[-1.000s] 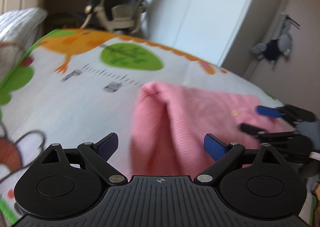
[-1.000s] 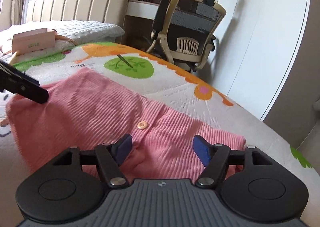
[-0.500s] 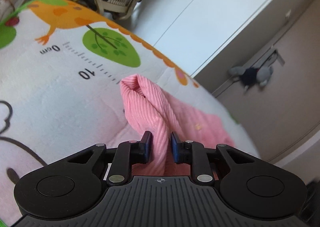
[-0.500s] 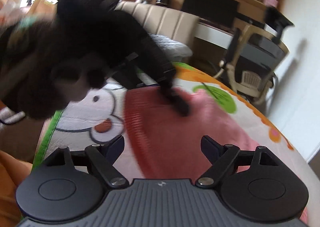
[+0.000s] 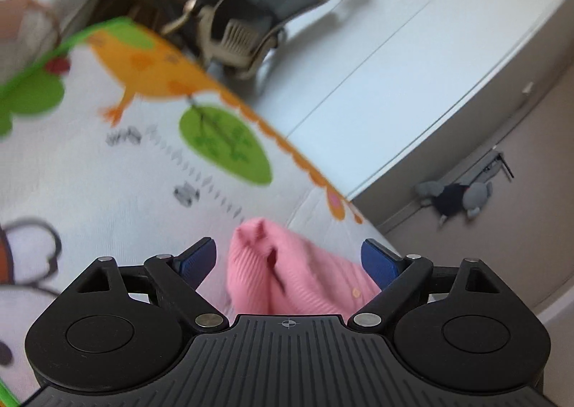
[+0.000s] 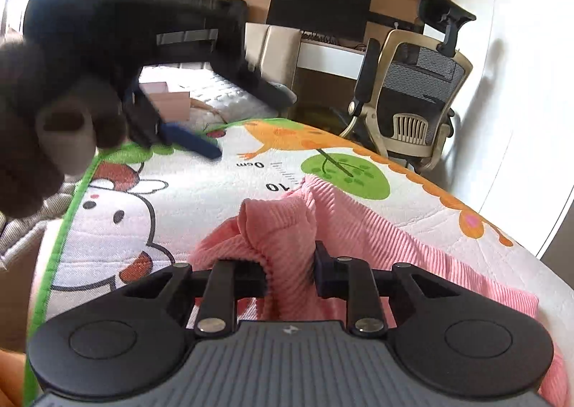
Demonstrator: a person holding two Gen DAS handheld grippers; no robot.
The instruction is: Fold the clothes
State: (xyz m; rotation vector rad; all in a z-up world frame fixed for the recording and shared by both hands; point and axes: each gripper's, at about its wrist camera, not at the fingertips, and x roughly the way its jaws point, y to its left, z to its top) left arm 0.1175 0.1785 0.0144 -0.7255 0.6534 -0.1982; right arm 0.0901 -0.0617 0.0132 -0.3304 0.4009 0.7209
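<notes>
A pink ribbed garment [image 5: 305,274] with small buttons lies bunched on a cartoon play mat [image 5: 107,191]. My left gripper [image 5: 288,260] is open, its blue pads [image 5: 197,260] standing either side of a raised fold without touching it. In the right wrist view my right gripper [image 6: 288,274] is shut on a thick fold of the pink garment [image 6: 358,227] near its left end. The left gripper [image 6: 229,116], held by a dark-gloved hand [image 6: 61,102], hovers open above the mat [image 6: 215,184] at the upper left, apart from the cloth.
An office chair [image 6: 412,102] stands past the mat's far edge, beside a desk with a monitor [image 6: 319,8]. A white quilted bed [image 6: 222,98] with a pink box [image 6: 168,105] lies beyond. White wardrobe doors [image 5: 412,48] and a hanging stuffed toy [image 5: 452,199] are to the right.
My left gripper let go of the pink fold, opened and drew back upward. My right gripper, open before, has closed on a fold of the garment.
</notes>
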